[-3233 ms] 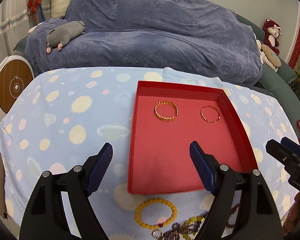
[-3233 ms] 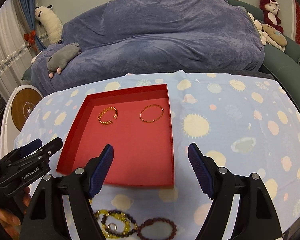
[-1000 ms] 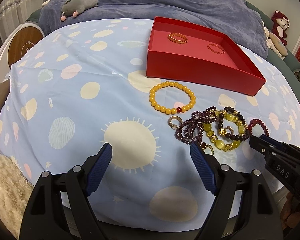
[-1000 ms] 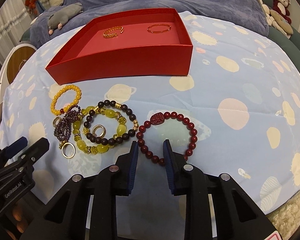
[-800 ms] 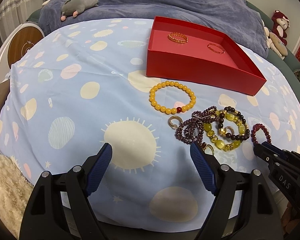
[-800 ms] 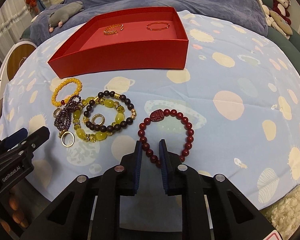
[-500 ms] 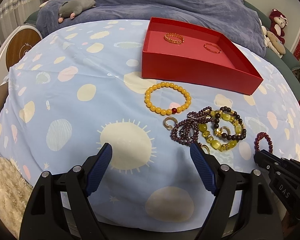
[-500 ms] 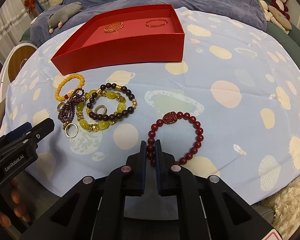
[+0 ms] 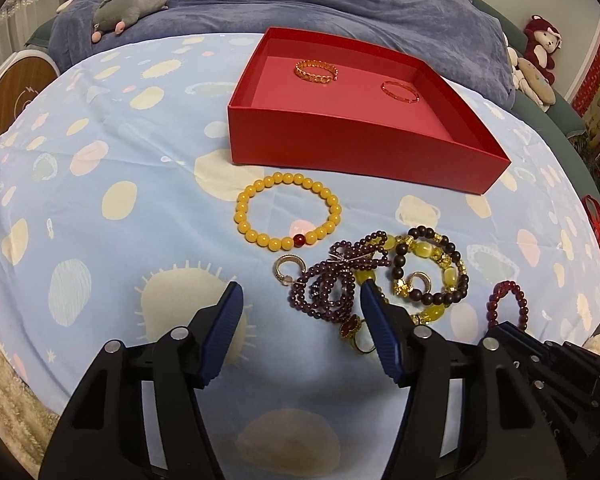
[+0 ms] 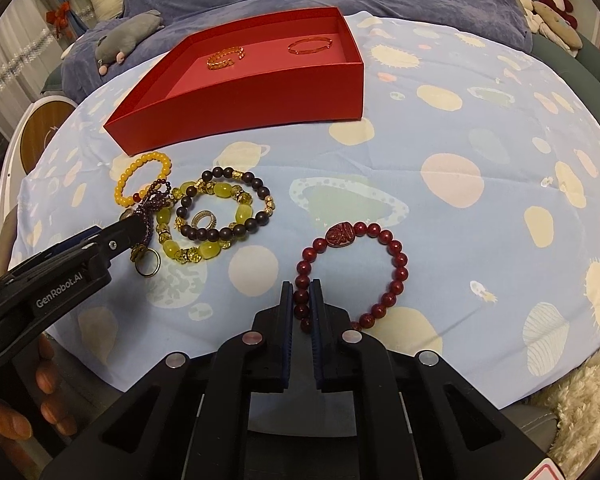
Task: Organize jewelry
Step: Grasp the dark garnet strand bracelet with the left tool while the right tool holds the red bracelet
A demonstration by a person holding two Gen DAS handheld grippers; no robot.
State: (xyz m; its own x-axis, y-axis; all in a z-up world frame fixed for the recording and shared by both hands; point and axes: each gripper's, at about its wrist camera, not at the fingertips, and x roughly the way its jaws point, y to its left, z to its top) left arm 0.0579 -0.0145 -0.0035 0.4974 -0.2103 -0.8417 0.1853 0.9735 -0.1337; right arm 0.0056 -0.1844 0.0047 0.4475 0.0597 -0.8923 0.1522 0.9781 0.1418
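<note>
While right claw squeezes dark red round-bead bracelet at its 7 o'clock side on spotted blue cloth, left claw gapes wide over purple bead tangle. Red cardboard tray at 11 o'clock.

Our right gripper has its 2 blue pads pinched on the near-left beads of the dark red bracelet, which lies on the blue spotted cloth. Left of it we see a jumbled pile: a yellow-green and dark bead bracelet, a ring inside that loop, a purple bead strand, a gold ring near, and a yellow bead bracelet far-left. Our left gripper reaches in from the left, its tip at the purple strand; jaw gap unclear. Far behind sits the red tray holding 2 gold bangles.
</note>
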